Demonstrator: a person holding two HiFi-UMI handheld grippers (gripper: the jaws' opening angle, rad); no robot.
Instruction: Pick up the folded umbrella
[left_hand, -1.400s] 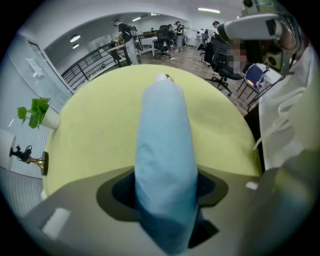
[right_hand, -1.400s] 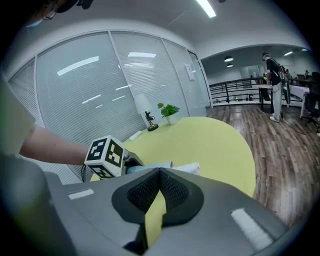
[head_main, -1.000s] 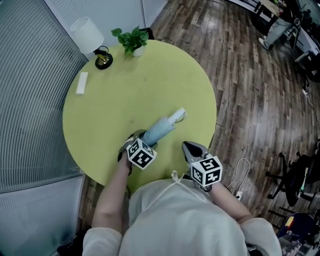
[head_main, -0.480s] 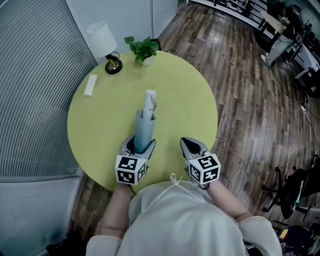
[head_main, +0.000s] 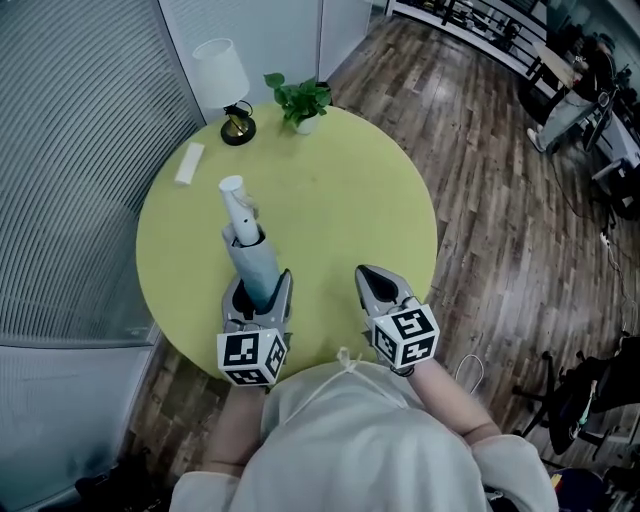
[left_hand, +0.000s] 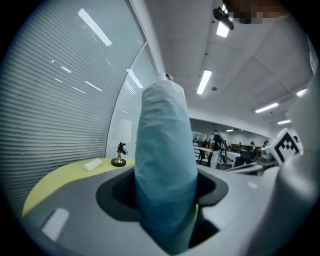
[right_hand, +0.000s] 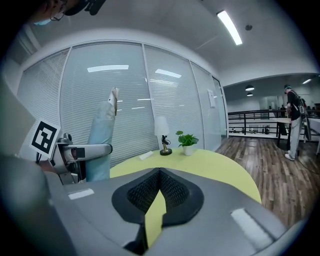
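Note:
The folded umbrella (head_main: 250, 255) is light blue with a white handle end (head_main: 232, 190). It is off the round yellow table (head_main: 340, 200) and slants away toward the far left. My left gripper (head_main: 258, 287) is shut on its lower end, and in the left gripper view the blue fabric (left_hand: 165, 180) fills the gap between the jaws. My right gripper (head_main: 368, 275) hovers beside it to the right, shut and holding nothing, its pads touching at the tip (right_hand: 159, 172). The right gripper view shows the umbrella (right_hand: 101, 132) upright in the left gripper (right_hand: 82, 150).
At the table's far edge stand a white-shaded lamp (head_main: 222, 70) and a small potted plant (head_main: 300, 100). A small white block (head_main: 189, 163) lies near them. A glass wall with blinds runs along the left; wooden floor (head_main: 500, 200) lies to the right.
The left gripper has lifted the umbrella off the table and rolled. The umbrella swung from pointing right to pointing far left. The right gripper rose a little, still shut.

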